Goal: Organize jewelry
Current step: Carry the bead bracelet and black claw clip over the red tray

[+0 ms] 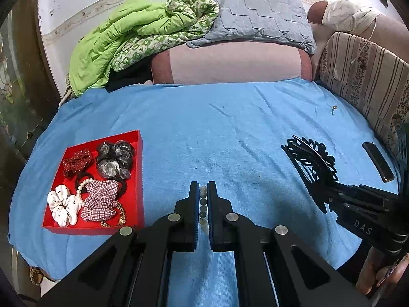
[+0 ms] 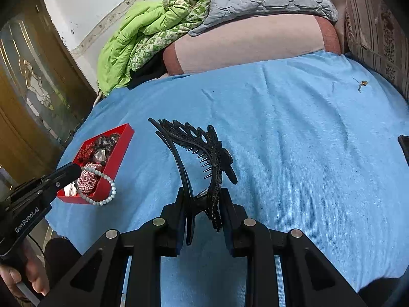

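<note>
Only the right wrist view shows the bead bracelet [image 2: 102, 186] as a full loop, hanging from the left gripper [image 1: 203, 204] at 9 o'clock over the red tray [image 2: 120, 143]. The left view shows only a bead column pinched between its fingers. The right gripper [image 2: 202, 209] clamps the black hair claw [image 2: 204, 153], which juts toward 12 o'clock.
</note>
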Tool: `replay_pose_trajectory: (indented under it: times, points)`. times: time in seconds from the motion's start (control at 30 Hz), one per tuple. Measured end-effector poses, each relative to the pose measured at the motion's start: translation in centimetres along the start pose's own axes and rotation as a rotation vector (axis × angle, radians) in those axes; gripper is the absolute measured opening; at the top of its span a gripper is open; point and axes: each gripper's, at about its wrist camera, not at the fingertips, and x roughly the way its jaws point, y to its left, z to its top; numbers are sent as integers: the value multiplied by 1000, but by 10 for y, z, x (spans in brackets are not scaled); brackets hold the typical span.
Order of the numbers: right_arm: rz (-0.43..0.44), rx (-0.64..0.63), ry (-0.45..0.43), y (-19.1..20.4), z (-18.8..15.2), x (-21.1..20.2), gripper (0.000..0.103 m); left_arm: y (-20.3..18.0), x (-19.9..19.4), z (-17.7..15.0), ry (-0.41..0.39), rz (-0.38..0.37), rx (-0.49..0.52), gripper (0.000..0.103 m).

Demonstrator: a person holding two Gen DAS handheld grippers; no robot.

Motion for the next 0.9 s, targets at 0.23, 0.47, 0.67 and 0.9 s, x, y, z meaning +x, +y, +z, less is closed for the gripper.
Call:
replay_pose_trajectory:
  times: [0.23, 0.47, 0.67, 0.9]
  points:
    - [5, -30, 3, 13, -8, -5, 27, 5, -8, -4, -12, 16, -3, 5]
    - [17, -69, 22, 30, -17, -4, 27, 12, -13, -6, -16, 18, -27, 6]
    - [22, -98, 35, 42, -23, -2, 27, 19, -14, -9, -10, 10, -44, 5]
    - [23, -124, 45, 52, -26, -1, 27, 28, -10, -12, 4, -2, -78, 5]
